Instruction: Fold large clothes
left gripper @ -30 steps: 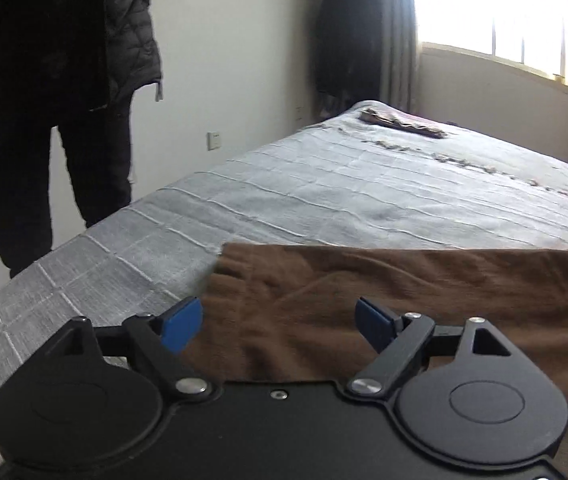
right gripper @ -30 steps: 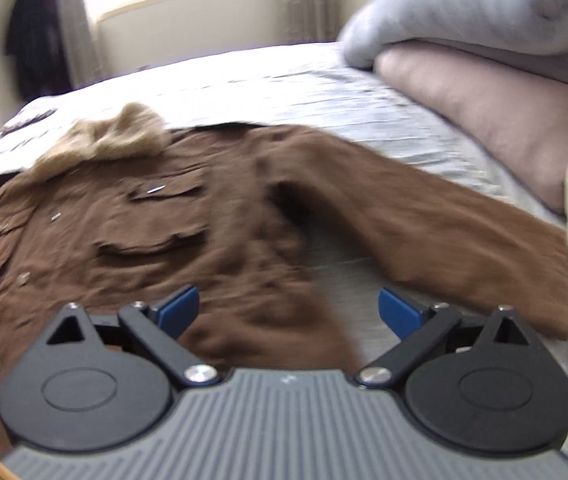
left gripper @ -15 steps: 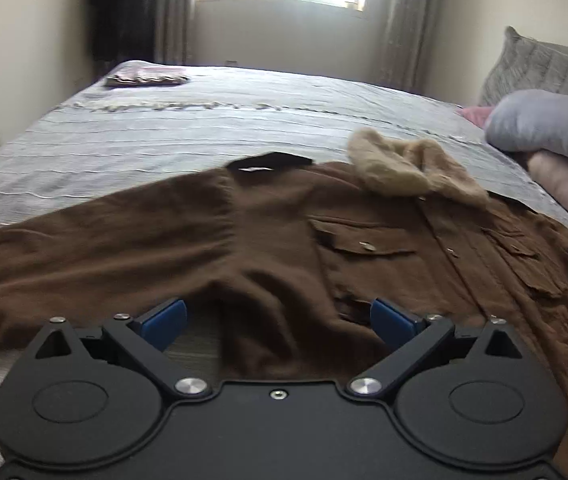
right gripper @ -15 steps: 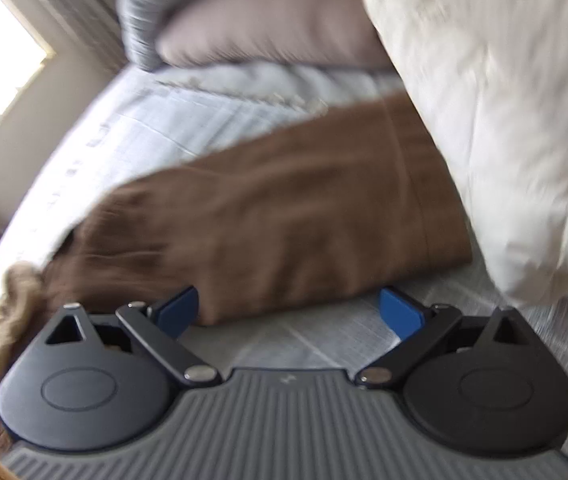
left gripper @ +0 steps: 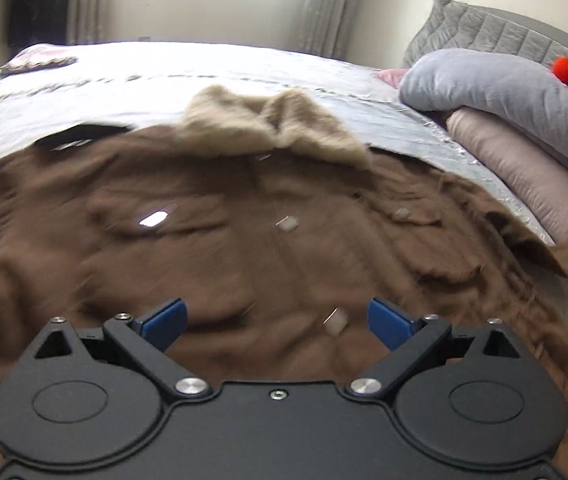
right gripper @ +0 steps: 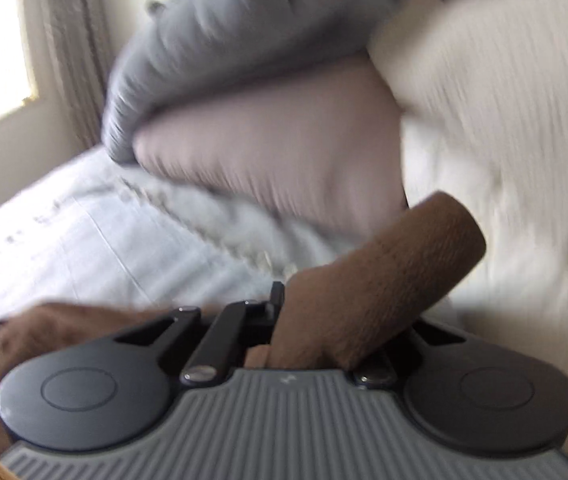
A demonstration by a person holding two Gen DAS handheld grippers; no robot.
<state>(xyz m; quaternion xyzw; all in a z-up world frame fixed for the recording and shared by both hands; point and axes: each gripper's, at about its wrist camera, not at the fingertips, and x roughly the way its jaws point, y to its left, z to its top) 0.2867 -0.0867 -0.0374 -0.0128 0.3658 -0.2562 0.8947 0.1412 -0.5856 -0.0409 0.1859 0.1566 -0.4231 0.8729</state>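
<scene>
**Brown jacket on a pale grey bed**

The jacket point(left gripper: 243, 216) is plain brown with a tan, furry collar point(left gripper: 271, 128) and pale buttons point(left gripper: 287, 224). The bedspread point(left gripper: 203, 68) is light grey with faint ruled lines. Pillows: one grey point(left gripper: 504, 96), one dusty pink point(right gripper: 284, 160), one cream point(right gripper: 504, 120). Both claws are black; the left claw point(left gripper: 279, 316) has blue pads point(left gripper: 163, 318).

Left claw point(left gripper: 275, 316): black body, blue pads, silver screws. Right claw point(right gripper: 284, 300): grey ribbed plate.
</scene>
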